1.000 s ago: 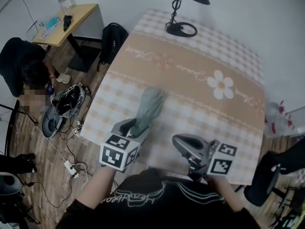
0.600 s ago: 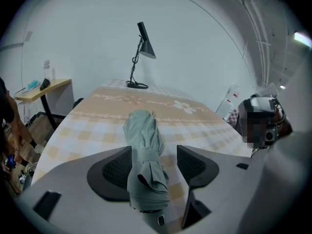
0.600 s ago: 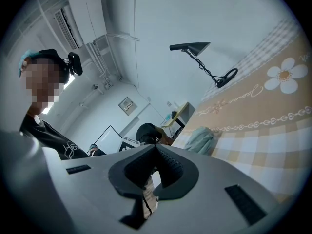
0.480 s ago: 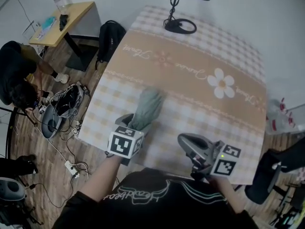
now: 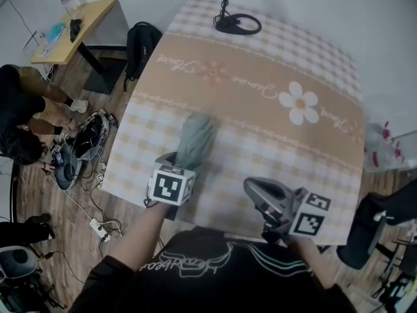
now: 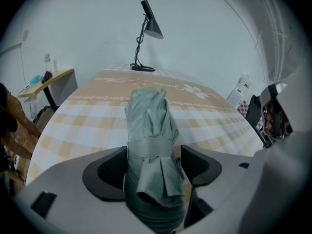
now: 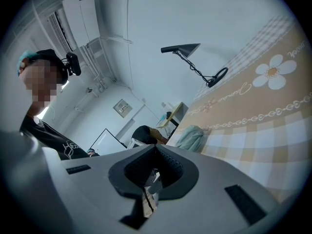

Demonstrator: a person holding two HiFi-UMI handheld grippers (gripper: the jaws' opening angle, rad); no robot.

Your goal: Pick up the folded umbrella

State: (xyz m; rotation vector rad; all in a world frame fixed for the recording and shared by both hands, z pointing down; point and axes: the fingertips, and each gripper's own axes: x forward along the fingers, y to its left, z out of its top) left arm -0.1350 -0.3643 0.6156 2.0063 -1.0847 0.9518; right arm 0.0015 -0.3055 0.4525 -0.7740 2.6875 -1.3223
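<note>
Left gripper (image 6: 153,155) lowered | jaws opening | folded umbrella (image 5: 195,135) between

Checked table (image 5: 273,152): umbrella (image 5: 195,139), lamp (image 5: 238,23)

Matt, creased grey-green cloth covered the folded umbrella (image 5: 194,139); the checked table cover (image 5: 260,142) looked smooth; the lamp (image 5: 238,23) appeared black matt metal; the floor (image 5: 36,197) showed wood grain.

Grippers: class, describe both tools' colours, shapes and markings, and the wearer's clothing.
The left gripper and right gripper are grey moulded shells with black fingers. Each carries a white cube printed with black square markers. The person wears a black top with pale outline print.
</note>
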